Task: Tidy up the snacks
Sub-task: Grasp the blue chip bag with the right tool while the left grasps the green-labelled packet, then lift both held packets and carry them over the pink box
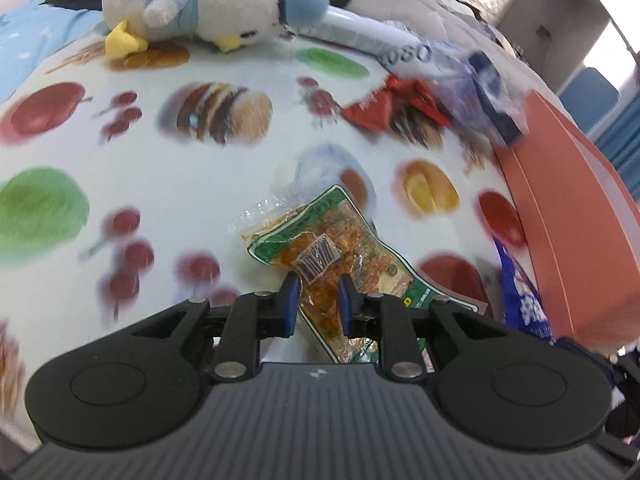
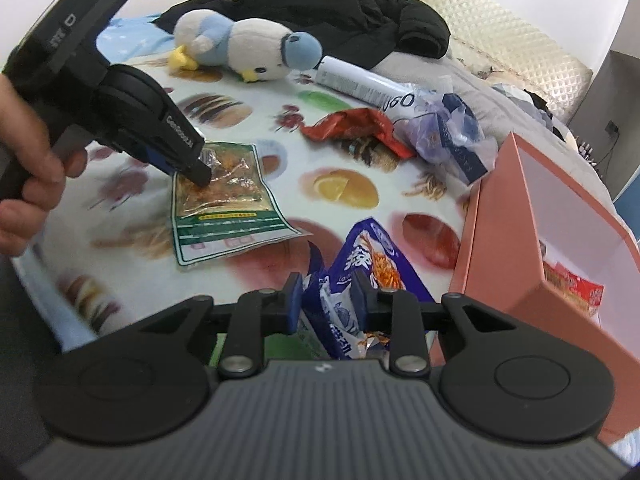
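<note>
The left claw (image 1: 319,294) is gripping a clear packet with green trim (image 1: 320,240) partway along its length, its blue pads pinching the film, while the right claw (image 2: 327,294) is clenching a blue snack bag (image 2: 362,264) by its crumpled lower end. The green-trimmed packet is lying across the middle of the fruit-printed cloth (image 2: 280,160) covering the bed; the blue bag is hanging close to the cloth's right edge, just beside the wall of the pink box (image 2: 516,216), where one red snack pack (image 2: 576,284) is already sitting. Both packets are looking light, limp and slick — film like this is likely slipping or creasing if pinched on a loose fold, so the sealed flat border is probably the safer hold. The contents are seeming crushable, so a gentle squeeze is being called for. The box's open top is offering plenty of room, though its near wall is standing up in the way. Toward the far edge, a red wrapper (image 2: 352,124) and a purple-tinted bag (image 2: 448,136) are waiting near the box's far corner, with a plush duck (image 2: 244,48) and a white tube (image 2: 360,80) crowding the far edge beyond.
</note>
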The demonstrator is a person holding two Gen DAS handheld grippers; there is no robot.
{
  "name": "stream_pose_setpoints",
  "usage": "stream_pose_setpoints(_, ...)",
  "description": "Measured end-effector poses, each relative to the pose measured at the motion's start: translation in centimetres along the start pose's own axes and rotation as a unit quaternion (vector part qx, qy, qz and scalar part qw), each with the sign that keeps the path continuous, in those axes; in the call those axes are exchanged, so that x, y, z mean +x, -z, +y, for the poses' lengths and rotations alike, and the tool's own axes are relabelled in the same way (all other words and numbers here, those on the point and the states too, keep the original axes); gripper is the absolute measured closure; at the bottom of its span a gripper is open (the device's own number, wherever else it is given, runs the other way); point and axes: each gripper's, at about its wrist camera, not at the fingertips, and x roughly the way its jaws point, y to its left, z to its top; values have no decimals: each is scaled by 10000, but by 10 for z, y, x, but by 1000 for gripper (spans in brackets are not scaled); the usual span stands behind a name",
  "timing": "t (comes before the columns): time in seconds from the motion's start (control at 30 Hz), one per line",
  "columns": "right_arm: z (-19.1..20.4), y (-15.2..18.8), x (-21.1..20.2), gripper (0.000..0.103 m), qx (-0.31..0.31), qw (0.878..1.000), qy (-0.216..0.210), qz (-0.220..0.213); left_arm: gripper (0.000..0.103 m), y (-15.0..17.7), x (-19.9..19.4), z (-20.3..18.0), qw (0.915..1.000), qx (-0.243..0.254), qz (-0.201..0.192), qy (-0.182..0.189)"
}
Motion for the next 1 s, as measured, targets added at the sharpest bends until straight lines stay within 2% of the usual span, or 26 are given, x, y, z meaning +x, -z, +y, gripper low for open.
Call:
stream_pose_setpoints(0.33,8,28,-42,74,-215,9993,-285,62,79,52,-45,0,9997,-231,7,-38)
stream_pose_setpoints(0.5,11,38,-56,74,-252,9990,-363,107,79,68,-57,7,9993,-360,57,27)
stream_pose_setpoints(0.6,8,39,-56,69,-111,9993,-338,102,77,69,-60,10,9991,-415,53,55)
stream_pose_setpoints(0.63,7,39,-56,61,-59,9994,-333,72,72,69,-61,10,9992,-390,83,55)
stream_pose_setpoints(0.67,6,38,-57,49,-24,9995,-310,43,64,68,-62,10,9993,-346,97,57)
stream_pose_setpoints(0.7,5,39,-58,43,-8,9995,-300,14,57,67,-64,10,9995,-320,74,28)
stream_pose_setpoints(0.73,4,38,-60,37,3,9995,-313,-26,40,67,-66,10,9996,-289,14,-17)
stream_pose_setpoints(0.77,3,37,-62,35,15,9994,-346,-70,29,67,-69,9,9997,-222,-38,-60)
stream_pose_setpoints(0.83,1,36,-66,34,74,9991,-402,-151,27,66,-71,8,9999,16,-82,-127)
stream_pose_setpoints(0.93,-6,34,-71,22,418,9977,-444,-281,26,63,-74,4,9985,472,-157,-249)
stream_pose_setpoints(1.0,-15,33,-72,22,860,9945,-489,-348,26,60,-75,0,9960,804,-225,-305)
